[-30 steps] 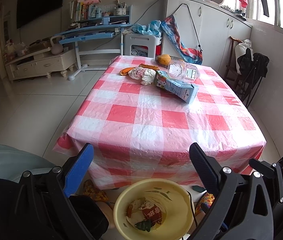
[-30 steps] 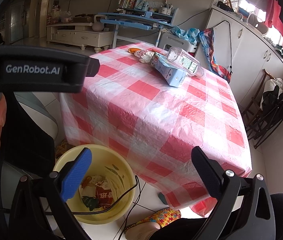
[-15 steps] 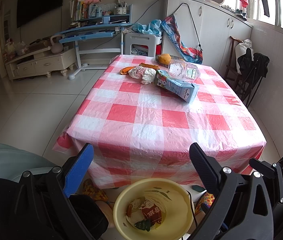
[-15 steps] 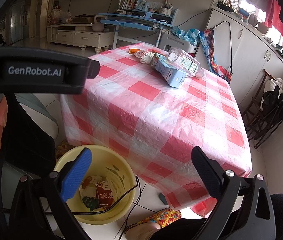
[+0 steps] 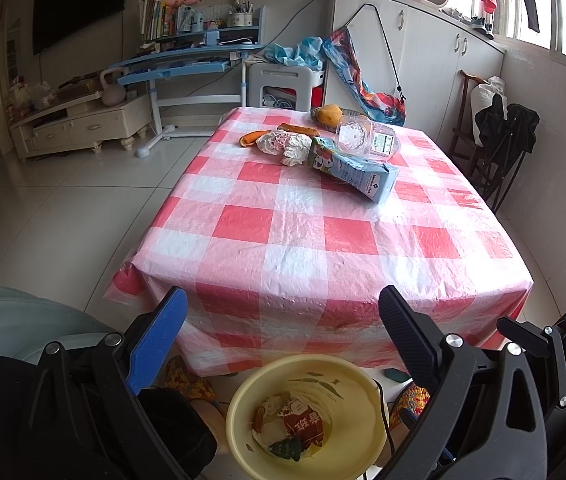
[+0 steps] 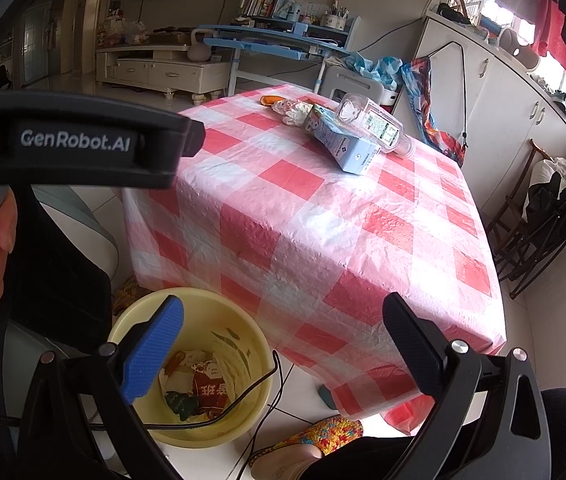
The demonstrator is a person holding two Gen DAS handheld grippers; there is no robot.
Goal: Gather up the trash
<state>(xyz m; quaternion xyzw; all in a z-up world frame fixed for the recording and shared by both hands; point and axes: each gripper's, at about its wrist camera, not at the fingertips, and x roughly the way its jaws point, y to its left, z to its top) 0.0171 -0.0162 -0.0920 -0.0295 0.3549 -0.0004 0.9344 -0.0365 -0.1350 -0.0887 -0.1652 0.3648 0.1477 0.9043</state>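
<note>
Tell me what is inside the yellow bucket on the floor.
The yellow bucket holds a red printed wrapper, a dark green scrap and pale paper bits. Anything underneath them is covered.

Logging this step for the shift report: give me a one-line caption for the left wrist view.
Open left gripper above the yellow bin of wrappers; milk carton and plastic bottle wait across the checkered table.

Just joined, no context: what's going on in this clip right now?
A person holds a two-finger tool in each hand, clearing trash off a checked table. Both the left tool and the right tool are open and empty, poised above a yellow bin on the floor that already holds wrappers. Still on the far end of the table: a blue carton, a clear plastic bottle, a crumpled wrapper and orange peel.
</note>
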